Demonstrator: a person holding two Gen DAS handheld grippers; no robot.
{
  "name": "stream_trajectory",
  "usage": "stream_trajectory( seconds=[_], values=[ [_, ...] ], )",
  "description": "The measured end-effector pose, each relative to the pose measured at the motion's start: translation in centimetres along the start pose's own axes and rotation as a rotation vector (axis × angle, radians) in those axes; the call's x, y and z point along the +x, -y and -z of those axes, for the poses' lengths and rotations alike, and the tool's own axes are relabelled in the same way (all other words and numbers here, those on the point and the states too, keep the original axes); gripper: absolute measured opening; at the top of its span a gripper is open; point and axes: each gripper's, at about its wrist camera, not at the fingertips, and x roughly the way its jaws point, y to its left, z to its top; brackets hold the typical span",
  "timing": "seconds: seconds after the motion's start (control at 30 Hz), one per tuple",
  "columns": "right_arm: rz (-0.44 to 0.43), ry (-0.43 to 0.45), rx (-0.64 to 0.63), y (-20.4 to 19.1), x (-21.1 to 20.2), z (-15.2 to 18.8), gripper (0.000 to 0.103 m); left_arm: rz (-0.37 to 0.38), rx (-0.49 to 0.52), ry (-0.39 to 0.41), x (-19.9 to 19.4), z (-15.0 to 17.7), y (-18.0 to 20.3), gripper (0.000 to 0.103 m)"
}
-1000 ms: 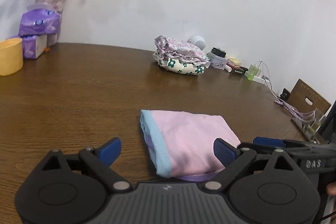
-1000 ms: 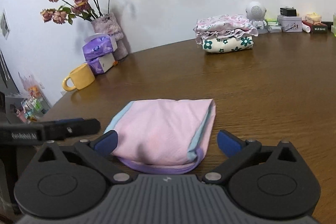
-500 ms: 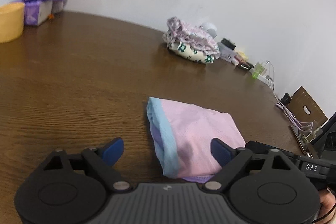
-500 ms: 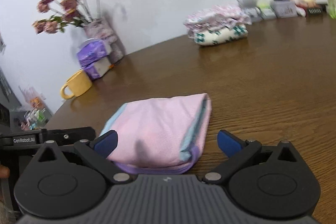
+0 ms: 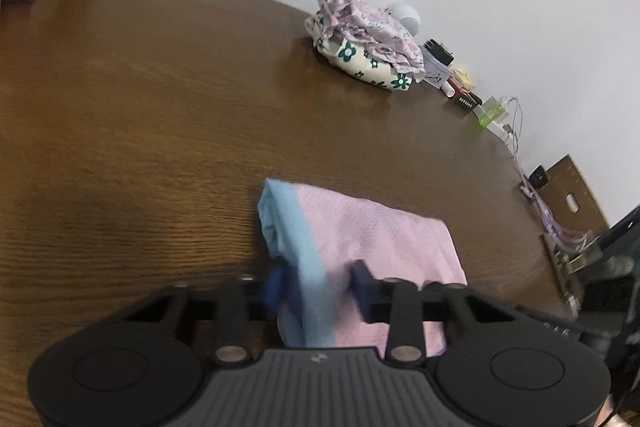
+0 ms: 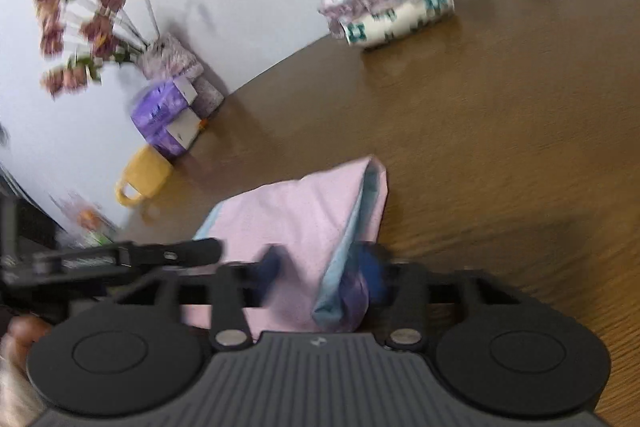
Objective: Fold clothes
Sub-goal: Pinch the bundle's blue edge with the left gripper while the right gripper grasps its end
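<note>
The folded pink garment [image 5: 372,243] with a light blue band lies on the brown wooden table [image 5: 140,115], at its near part, and both tools are at its near edge. The left gripper [image 5: 318,285] has just been closing its jaws, and the blue-banded edge of the cloth sits between them; the pads seem to press on it, though the picture is a little blurred there. The right gripper [image 6: 324,267] has just been closing as well, and it pinches the other corner, where the blue band and a purple hem bunch together. Far behind, near the wall, rests a stack of folded clothes [image 5: 366,45] with flower prints. A yellow mug [image 6: 142,177] stands just beside a purple tissue pack [image 6: 168,115].
</note>
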Motion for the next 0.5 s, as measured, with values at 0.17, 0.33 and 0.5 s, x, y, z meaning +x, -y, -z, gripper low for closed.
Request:
stream_trajectory(
  seconds=[0.17, 0.33, 0.5],
  values=[
    [-0.057, 0.015, 0.094, 1.4, 0.1, 0.4, 0.018, 0.053, -0.048, 0.014, 0.5, 0.5, -0.7, 0.017],
    [-0.048, 0.024, 0.089, 1.3, 0.3, 0.3, 0.015, 0.082, -0.061, 0.047, 0.3, 1.1, -1.0, 0.013],
    [-0.043, 0.051, 0.04, 0.4, -0.4, 0.0, 0.012, 0.112, -0.037, 0.077, -0.5, 1.0, -0.4, 0.013]
  ],
)
